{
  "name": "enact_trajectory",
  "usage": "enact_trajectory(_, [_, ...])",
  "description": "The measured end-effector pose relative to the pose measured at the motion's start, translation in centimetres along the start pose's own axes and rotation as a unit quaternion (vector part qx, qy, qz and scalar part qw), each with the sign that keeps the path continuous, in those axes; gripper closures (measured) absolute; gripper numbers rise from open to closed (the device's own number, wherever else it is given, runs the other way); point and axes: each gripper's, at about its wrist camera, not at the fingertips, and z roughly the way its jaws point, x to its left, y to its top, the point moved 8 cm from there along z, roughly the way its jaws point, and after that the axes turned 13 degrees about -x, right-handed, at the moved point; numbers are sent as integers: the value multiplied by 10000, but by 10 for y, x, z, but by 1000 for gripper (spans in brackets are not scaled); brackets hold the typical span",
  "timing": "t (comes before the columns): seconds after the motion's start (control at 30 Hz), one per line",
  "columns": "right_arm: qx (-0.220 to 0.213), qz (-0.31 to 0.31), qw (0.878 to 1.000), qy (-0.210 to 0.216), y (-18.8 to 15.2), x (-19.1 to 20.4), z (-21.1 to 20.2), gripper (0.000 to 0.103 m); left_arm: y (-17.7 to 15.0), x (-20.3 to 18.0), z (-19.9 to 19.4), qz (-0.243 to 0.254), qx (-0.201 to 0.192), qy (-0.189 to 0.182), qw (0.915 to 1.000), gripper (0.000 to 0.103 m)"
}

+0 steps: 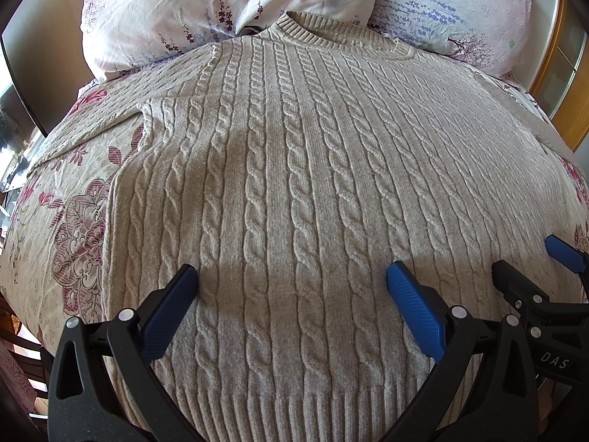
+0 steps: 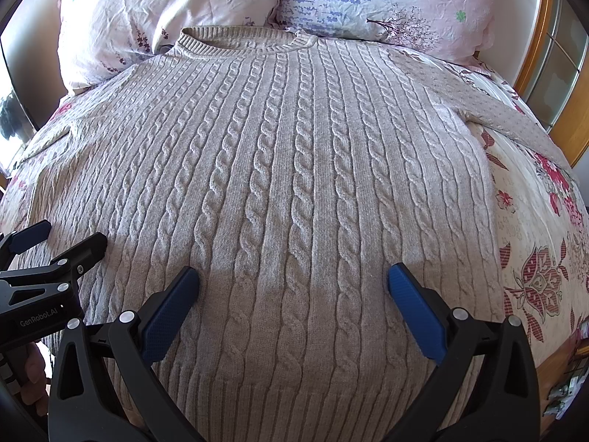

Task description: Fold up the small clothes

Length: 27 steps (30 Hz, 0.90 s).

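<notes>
Beige cable-knit sweater (image 1: pixel 294 184) lies flat and spread on a bed with a floral sheet (image 1: pixel 77 221). Collar points toward the headboard end, ribbed hem toward the cameras. No containers visible; the bed is the only bearing surface, and the sweater covers most of it.

Left gripper (image 1: pixel 291 283): jaws wide apart, blue pads hovering over the lower body of the sweater just above the ribbed hem. Nothing is held between them. Contact with the knit cannot be told.

Right gripper (image 2: pixel 294 280): same state, jaws spread, nothing between the pads, over the lower sweater body near the hem.

The two grippers sit side by side; each shows at the edge of the other's view, and both appear spread there too.

Surroundings: two pillows at the head of the bed, a pale pink one (image 1: pixel 221 3) and one with blue-purple print (image 1: pixel 452 11). The collar lies right against them where they meet. Wooden frame with glass panes (image 2: pixel 552 66) beyond the bed on the right side.

View differences: the left wrist view shows the sweater's left sleeve (image 1: pixel 110 110) running outward over the sheet, with a fold at the armpit. The right wrist view shows the right sleeve (image 2: pixel 497 110) stretching toward the bed edge, and fingers of the hand (image 2: pixel 35 368) holding the left gripper's handle.
</notes>
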Motion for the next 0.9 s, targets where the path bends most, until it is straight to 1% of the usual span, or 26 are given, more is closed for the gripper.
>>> enact_trajectory(0.7, [-42, -16, 10000, 43, -1, 0, 0, 1, 3, -3, 2, 11, -2, -13, 10000, 2])
enact_trajectory(0.8, [-9, -76, 9999, 103, 0, 2, 0, 1, 6, -6, 3, 29, 15, -30, 10000, 2])
enact_trajectory(0.9, [44, -201, 9994, 274, 3, 3, 3, 1, 7, -6, 4, 65, 44, -63, 9999, 2])
